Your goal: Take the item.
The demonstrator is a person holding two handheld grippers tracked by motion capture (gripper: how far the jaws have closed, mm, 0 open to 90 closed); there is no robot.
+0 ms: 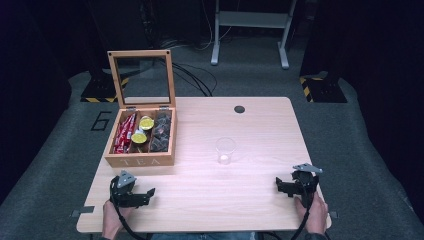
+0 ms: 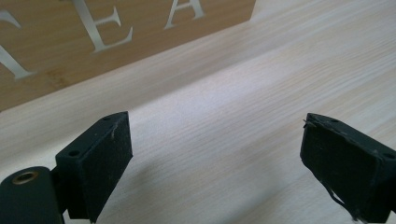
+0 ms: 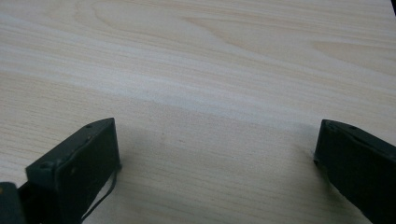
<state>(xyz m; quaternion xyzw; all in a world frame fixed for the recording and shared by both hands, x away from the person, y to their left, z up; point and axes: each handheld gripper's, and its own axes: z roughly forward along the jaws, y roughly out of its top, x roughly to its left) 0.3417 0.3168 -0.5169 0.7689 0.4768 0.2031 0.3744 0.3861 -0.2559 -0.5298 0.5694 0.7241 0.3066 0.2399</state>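
Resting on the table, left gripper spread wide near tea box, right gripper also gaping wide, gripping nothing.

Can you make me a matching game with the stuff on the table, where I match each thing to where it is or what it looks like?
Things:
1. tea box
2. plastic cup
3. left gripper
4. red packets

Descriptions:
A. clear, standing alone in the middle of the table
B. open, near the front left edge of the table
C. wooden, with its glass lid up
D. lying in the left compartment of the box

Right pairs: 1-C, 2-A, 3-B, 4-D
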